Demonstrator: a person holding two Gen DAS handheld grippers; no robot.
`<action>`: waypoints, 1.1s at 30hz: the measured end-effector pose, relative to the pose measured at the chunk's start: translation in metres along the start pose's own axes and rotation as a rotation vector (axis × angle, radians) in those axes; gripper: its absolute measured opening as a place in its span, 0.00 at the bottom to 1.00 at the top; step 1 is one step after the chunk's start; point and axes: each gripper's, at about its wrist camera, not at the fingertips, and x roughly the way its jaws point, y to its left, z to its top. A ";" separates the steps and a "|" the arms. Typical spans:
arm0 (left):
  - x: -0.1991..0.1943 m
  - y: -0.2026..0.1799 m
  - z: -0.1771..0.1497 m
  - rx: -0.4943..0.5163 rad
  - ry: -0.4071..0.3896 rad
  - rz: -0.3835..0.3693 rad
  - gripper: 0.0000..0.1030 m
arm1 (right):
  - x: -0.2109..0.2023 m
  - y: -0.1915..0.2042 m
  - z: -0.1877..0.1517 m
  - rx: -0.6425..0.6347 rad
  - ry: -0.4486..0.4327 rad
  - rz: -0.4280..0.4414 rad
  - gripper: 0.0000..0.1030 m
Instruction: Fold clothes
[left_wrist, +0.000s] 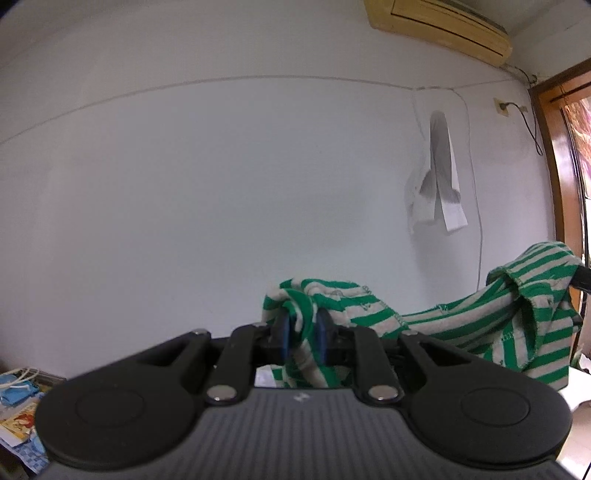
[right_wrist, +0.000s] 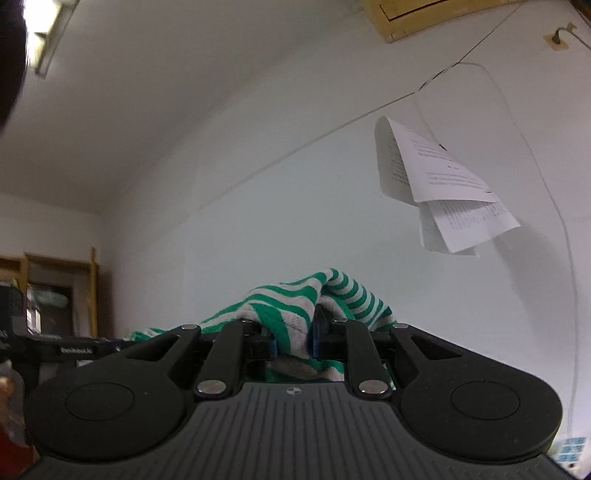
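Observation:
A green and grey striped garment (left_wrist: 461, 321) is held up in the air, in front of a white wall. My left gripper (left_wrist: 303, 332) is shut on one bunched part of it. The cloth stretches to the right, where the other gripper's black tip (left_wrist: 581, 278) holds its far end. In the right wrist view my right gripper (right_wrist: 293, 341) is shut on a bunched fold of the same garment (right_wrist: 295, 302), and the cloth runs off to the left toward the other gripper (right_wrist: 74, 349). The lower part of the garment is hidden behind both grippers.
Folded paper sheets (left_wrist: 439, 184) hang from a wire on the wall. An air conditioner (left_wrist: 443, 26) is mounted above. A wooden door frame (left_wrist: 561, 166) stands at the right. Books and blue items (left_wrist: 18, 406) lie at the lower left. A wooden shelf (right_wrist: 55, 291) is at the left.

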 end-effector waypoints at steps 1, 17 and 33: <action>0.003 0.000 -0.001 0.002 0.006 0.005 0.19 | 0.001 0.000 0.002 0.012 -0.003 0.007 0.16; 0.127 0.004 -0.121 0.017 0.411 -0.090 0.20 | 0.115 -0.061 -0.162 -0.164 0.541 -0.317 0.16; 0.211 -0.035 -0.306 -0.010 0.939 -0.380 0.70 | 0.090 -0.125 -0.215 0.117 0.690 -0.582 0.16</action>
